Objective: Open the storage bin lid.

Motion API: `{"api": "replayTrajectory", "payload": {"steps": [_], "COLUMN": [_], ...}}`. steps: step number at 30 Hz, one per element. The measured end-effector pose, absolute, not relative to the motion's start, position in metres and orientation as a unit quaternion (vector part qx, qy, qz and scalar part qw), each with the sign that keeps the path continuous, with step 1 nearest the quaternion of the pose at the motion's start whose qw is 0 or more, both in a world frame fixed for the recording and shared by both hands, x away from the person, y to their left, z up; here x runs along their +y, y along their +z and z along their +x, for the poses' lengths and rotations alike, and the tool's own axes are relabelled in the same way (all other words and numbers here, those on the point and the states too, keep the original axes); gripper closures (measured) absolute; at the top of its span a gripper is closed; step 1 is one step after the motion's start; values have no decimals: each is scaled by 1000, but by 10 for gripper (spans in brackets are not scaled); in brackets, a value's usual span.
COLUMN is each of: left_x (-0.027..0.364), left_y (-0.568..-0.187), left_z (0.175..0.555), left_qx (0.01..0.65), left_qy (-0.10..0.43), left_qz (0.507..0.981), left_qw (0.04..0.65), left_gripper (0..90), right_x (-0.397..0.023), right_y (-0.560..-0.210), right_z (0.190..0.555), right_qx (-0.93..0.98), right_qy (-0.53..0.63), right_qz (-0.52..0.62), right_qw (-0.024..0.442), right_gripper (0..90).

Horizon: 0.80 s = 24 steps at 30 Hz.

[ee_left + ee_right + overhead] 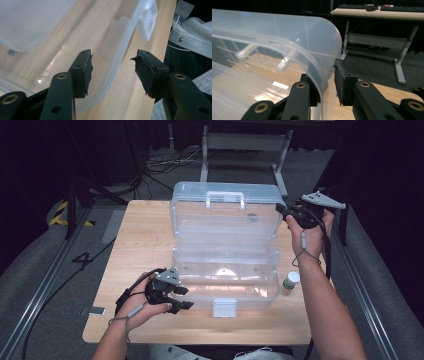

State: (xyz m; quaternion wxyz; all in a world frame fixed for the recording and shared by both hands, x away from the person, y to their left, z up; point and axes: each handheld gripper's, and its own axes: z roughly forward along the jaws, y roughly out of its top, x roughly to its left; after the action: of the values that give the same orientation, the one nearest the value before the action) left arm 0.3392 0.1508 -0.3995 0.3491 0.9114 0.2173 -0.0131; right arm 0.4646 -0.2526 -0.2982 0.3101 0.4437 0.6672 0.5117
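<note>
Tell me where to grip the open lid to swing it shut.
Grip the lid at its upper right corner rim, coming from the right edge. The right gripper already straddles that thin curved wall, one jaw inside and one outside, clear of the handle. Avoid the flat middle panel.

dim room with dark surround, tabletop [145, 235] lit from above, glare on clear box [225, 275], soft close-up blur
</note>
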Motion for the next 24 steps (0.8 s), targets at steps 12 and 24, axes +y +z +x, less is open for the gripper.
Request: {"api": "replayTrajectory", "payload": {"steps": [12,24], "left_x": [148,144], "left_y": [-406,-413], "left_z": [342,344], "left_qx": [213,193], "left_qy": [-1,-8], "left_qz": [913,916], "left_qw": [349,352], "left_gripper": [647,703], "right_x": [-252,-251], "right_y": [-298,-298], "right_z": [472,477], "right_qx": [667,670], "right_qy": [506,495], "right_qz": [449,446], "right_qw": [312,326], "right_gripper": [763,781]}}
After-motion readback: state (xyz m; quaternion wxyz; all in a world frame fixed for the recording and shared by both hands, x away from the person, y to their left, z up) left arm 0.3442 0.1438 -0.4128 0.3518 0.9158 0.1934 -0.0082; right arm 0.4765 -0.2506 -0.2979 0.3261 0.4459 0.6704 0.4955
